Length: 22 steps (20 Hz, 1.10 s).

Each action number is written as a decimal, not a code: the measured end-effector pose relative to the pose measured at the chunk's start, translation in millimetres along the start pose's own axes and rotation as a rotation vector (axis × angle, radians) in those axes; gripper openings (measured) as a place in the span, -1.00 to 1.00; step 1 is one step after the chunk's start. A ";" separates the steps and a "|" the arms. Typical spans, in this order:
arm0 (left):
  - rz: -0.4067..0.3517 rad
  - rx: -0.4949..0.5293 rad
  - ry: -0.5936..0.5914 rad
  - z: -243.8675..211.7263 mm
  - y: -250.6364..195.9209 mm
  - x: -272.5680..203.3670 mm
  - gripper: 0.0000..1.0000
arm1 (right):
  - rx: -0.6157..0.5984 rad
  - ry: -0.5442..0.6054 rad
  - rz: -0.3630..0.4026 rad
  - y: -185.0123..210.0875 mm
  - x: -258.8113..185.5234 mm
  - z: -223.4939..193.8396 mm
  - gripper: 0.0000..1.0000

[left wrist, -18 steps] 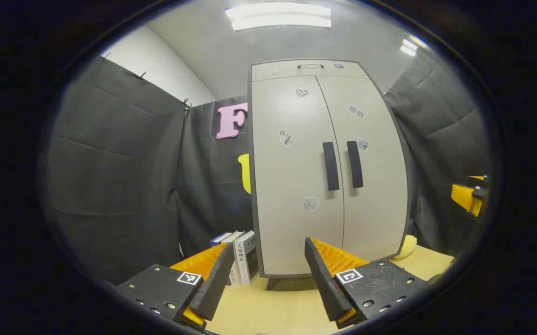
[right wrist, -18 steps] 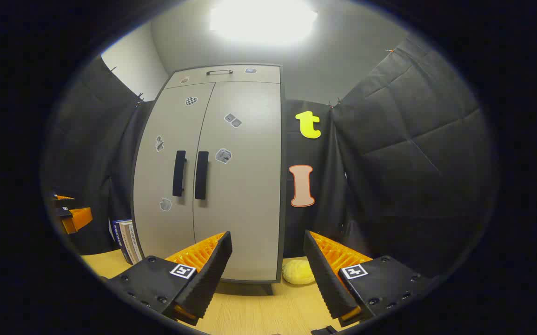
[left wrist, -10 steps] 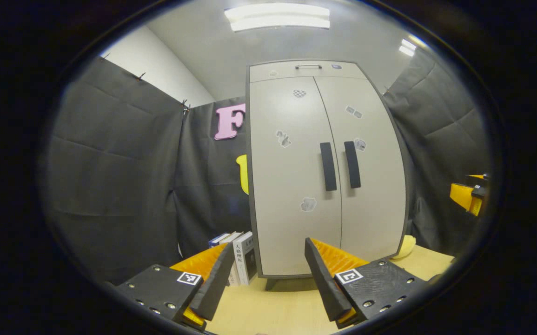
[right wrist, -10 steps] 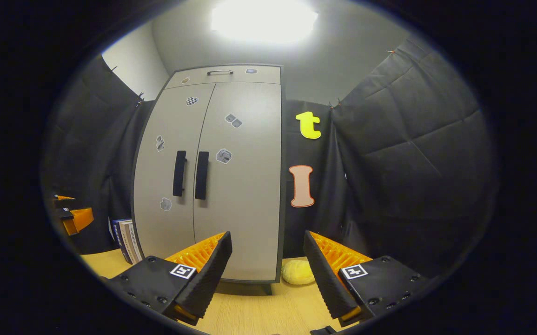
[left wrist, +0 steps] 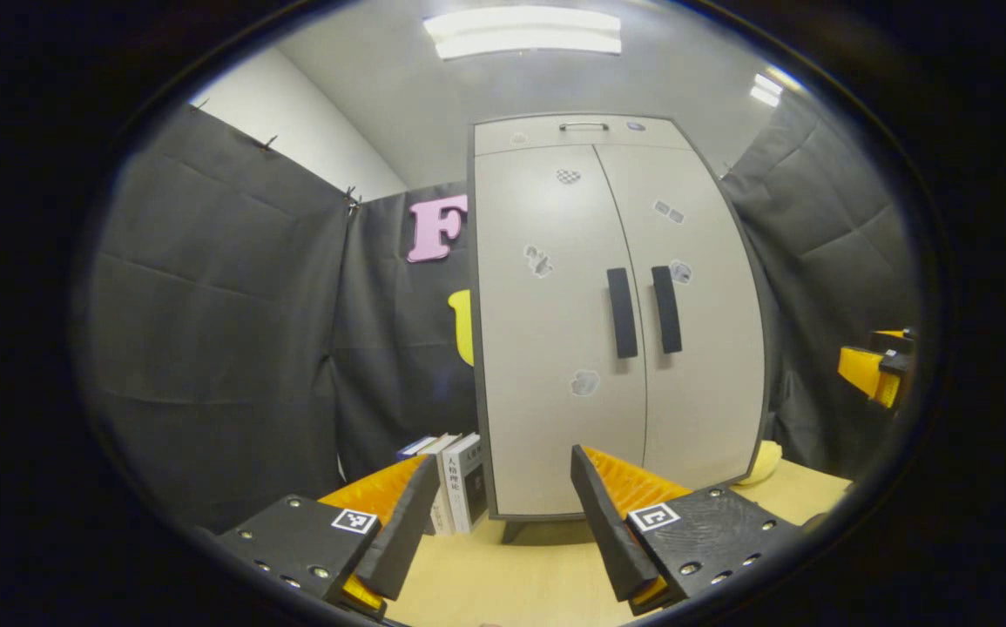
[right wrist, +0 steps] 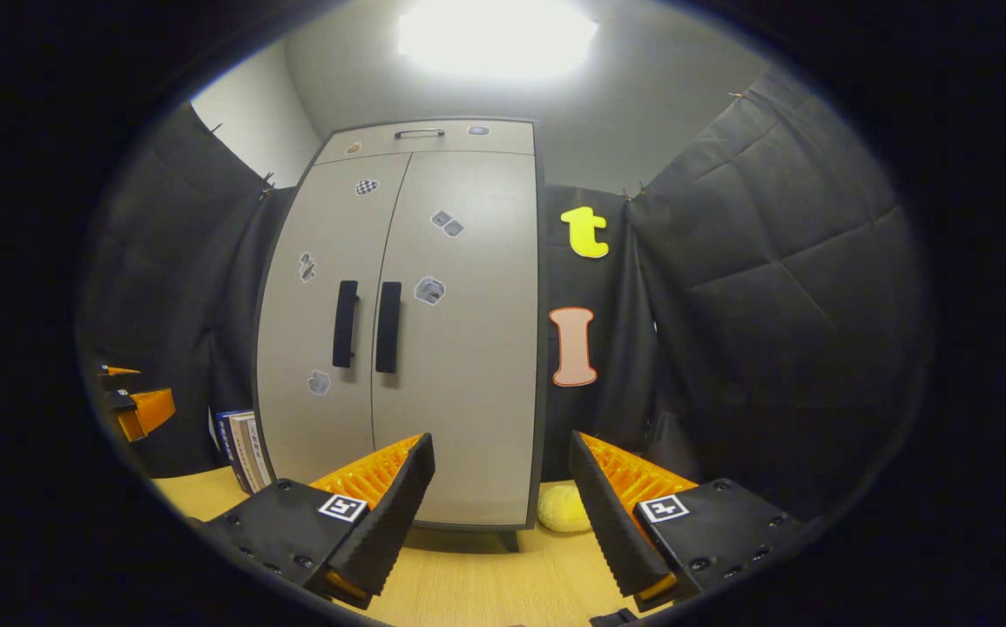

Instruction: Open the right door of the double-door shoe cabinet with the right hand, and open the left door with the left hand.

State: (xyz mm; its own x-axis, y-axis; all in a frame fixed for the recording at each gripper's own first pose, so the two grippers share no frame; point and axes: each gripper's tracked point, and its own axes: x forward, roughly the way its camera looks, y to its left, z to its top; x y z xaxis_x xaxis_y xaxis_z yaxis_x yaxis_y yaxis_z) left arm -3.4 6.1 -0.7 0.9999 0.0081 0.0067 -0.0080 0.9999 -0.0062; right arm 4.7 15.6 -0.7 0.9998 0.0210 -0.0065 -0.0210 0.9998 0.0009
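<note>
A tall pale grey shoe cabinet [left wrist: 616,261] [right wrist: 415,287] stands on the wooden table with both doors closed. Two black vertical handles sit side by side at mid height: the left door handle [left wrist: 622,300] [right wrist: 345,312] and the right door handle [left wrist: 666,298] [right wrist: 388,315]. My left gripper [left wrist: 503,514] is open, low over the table, well short of the cabinet. My right gripper [right wrist: 503,514] is open too, low and aimed at the cabinet's right edge. The right gripper [left wrist: 873,370] also shows at the far right of the left gripper view, and the left gripper [right wrist: 132,405] at the far left of the right gripper view.
Several books [left wrist: 455,483] [right wrist: 241,440] stand upright against the cabinet's left side. A yellow soft lump [right wrist: 562,509] [left wrist: 762,461] lies on the table by the cabinet's right foot. The wooden table [left wrist: 511,583] [right wrist: 468,592] stretches in front. Black cloth walls close in on both sides.
Both views have shifted slightly, so the cabinet sits a little more to the right in each. Both grippers stay open and the doors stay closed.
</note>
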 end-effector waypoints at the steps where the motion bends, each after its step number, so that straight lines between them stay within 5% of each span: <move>1: 0.000 -0.001 -0.001 0.3 -0.4 -0.1 0.79 | 0.001 0.000 0.002 1.5 0.4 0.1 0.94; 22: 0.121 -0.008 0.032 -15.4 61.0 -30.0 0.79 | 0.025 -0.025 0.127 77.3 79.4 48.5 0.94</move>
State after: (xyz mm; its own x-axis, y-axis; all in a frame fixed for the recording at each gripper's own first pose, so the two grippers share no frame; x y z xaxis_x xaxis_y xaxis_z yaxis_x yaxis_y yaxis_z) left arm -33.8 66.7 -16.6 0.9914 0.1281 -0.0267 -0.1285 0.9916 -0.0131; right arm 82.8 94.5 47.4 0.9889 0.1475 0.0201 -0.1480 0.9887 0.0250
